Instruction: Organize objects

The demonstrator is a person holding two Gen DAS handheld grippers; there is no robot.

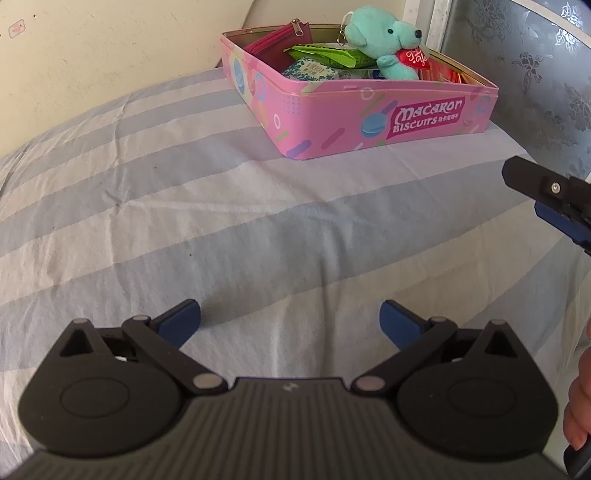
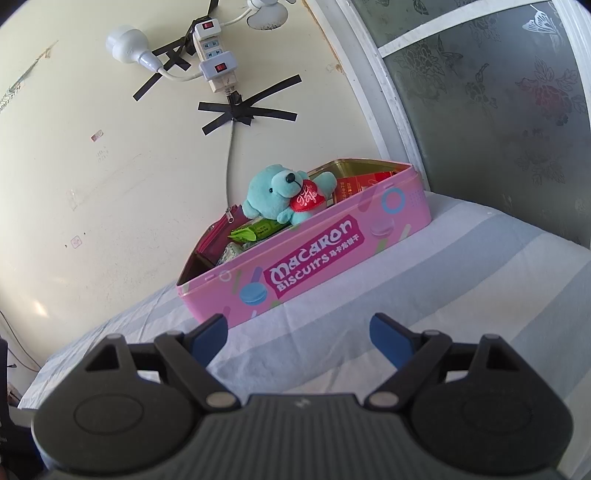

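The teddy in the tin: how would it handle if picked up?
The teddy looks plush, so probably light and squashy, yielding under a grip. It leans on the tin wall, so it may flop over. Its keyring could snag.

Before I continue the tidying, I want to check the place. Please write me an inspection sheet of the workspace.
Surface: bed sheet with pale blue and white stripes, lightly creased, bare in front of both grippers.
Job's things: open pink biscuit tin at the far end of the sheet; inside it a turquoise teddy bear holding a red heart, a green packet, a dark pink zip pouch and a red box.
Clutter: nothing seen loose on the sheet.
Grippers: left hand-held gripper open, empty; right hand-held gripper open, empty.
Cables: power strip taped to the wall, grey cable hanging down behind the tin.
Surroundings: cream wall; frosted floral window at the right.
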